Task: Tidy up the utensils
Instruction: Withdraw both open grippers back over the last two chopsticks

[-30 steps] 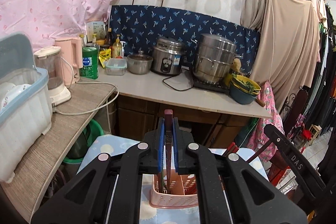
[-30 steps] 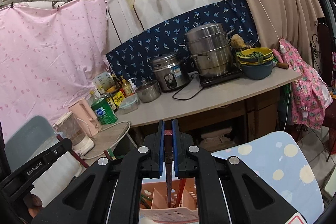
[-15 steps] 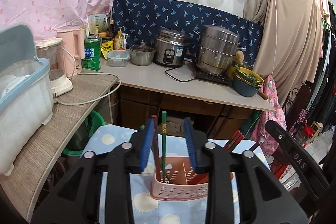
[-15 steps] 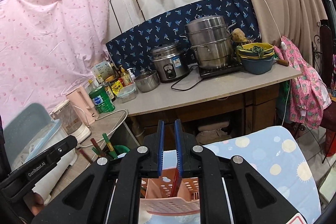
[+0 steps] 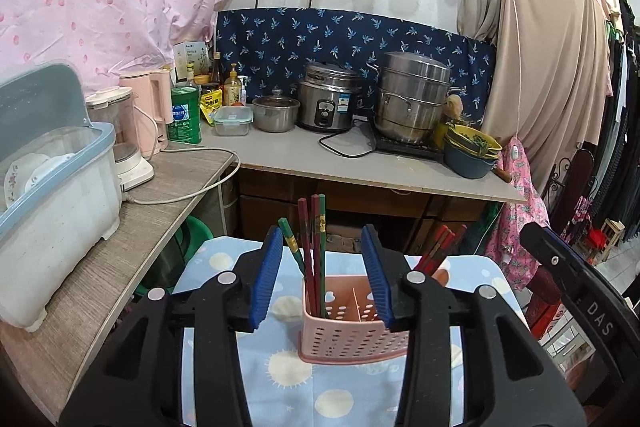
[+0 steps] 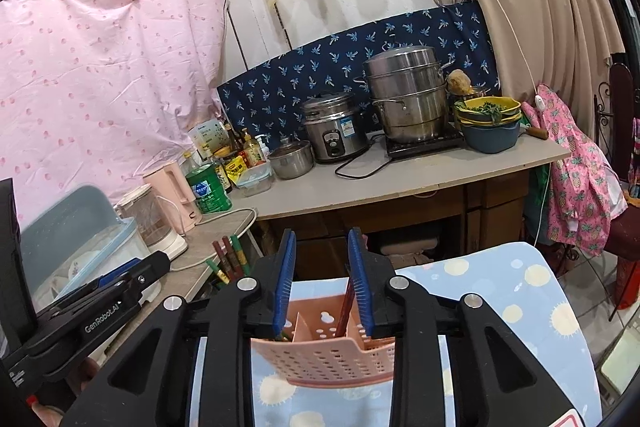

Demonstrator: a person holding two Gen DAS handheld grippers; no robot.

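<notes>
A pink perforated utensil basket stands on a small table with a blue sun-print cloth. Red and green chopsticks stand in its left compartment, more red chopsticks in its right side. My left gripper is open and empty, just behind the basket. In the right wrist view the basket sits below my right gripper, which is open; a red chopstick leans in the basket beside its right finger.
A grey counter holds a rice cooker, steel steamer, pot, bowls and bottles. A wooden side counter carries a dish box, blender and kettle. A tan curtain hangs at right.
Both grippers opened and let go of their chopsticks, which now stand in the basket. Both grippers drew back and up from the basket.
</notes>
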